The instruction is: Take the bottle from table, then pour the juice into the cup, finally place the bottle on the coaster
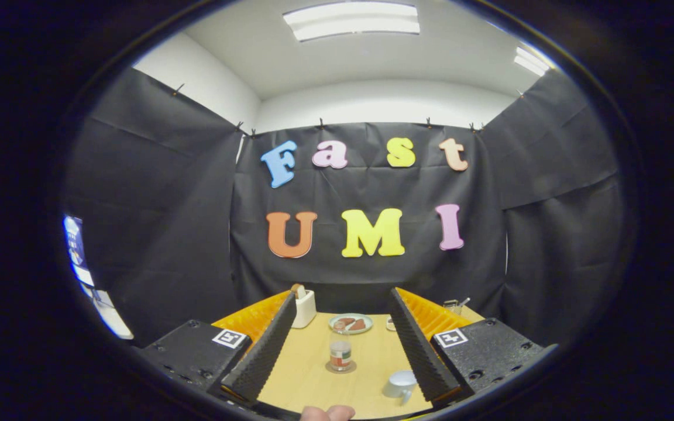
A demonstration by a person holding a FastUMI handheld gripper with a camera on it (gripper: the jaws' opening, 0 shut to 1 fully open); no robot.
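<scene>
Hand-held gripper (340, 342) gapes; bottle (340, 352) stands on coaster (340, 367) between fingers.

- What lies on the plate (350, 323), beyond the bottle (340, 352) at the table's far side, is too small to identify.
- The cup (401, 385), near the bottle, is partly covered by one finger of the open gripper (337, 345).
- The white holder (304, 307), beyond the bottle, is partly masked by the other finger.
- A fingertip (327, 413) nearer than the bottle is cut off.
</scene>
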